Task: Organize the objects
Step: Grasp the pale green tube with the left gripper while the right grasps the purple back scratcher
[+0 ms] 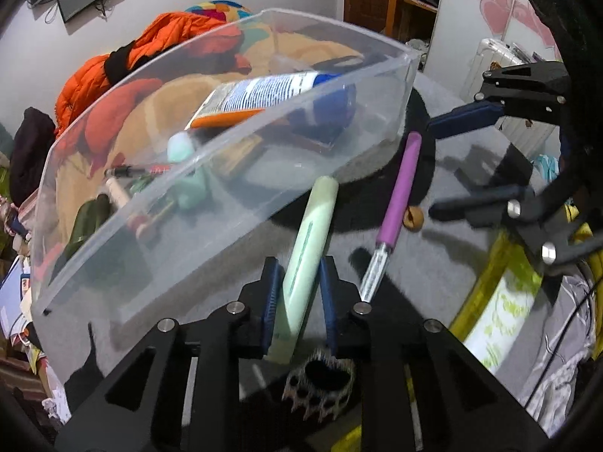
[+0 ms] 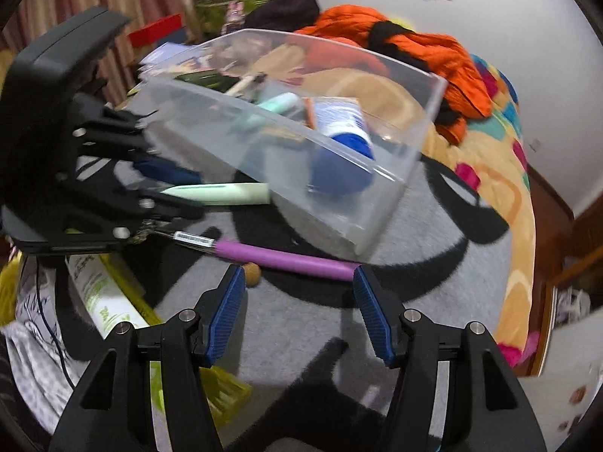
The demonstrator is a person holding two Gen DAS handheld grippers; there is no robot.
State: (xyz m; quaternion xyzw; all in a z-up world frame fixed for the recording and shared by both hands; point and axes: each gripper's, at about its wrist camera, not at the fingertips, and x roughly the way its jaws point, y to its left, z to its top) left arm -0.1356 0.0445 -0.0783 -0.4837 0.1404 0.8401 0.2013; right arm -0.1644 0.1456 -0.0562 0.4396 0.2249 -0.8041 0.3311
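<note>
My left gripper (image 1: 300,275) is shut on a pale green tube (image 1: 311,233), held just above the grey blanket next to the clear plastic bin (image 1: 124,222). The tube also shows in the right wrist view (image 2: 226,193), held by the left gripper (image 2: 181,192). The bin (image 2: 399,173) holds a white and blue tube (image 1: 264,94), a mint bottle (image 1: 184,150) and other small items. A purple-handled tool (image 1: 399,192) lies beside the bin; it also shows in the right wrist view (image 2: 286,260). My right gripper (image 2: 299,282) is open and empty just before the purple tool; it also shows in the left wrist view (image 1: 433,165).
A small brown nut (image 1: 413,218) lies next to the purple tool, also in the right wrist view (image 2: 251,274). An orange jacket (image 2: 433,49) and colourful blanket lie behind the bin. A green-white package (image 2: 101,293) and a metal comb-like piece (image 1: 320,388) lie nearby.
</note>
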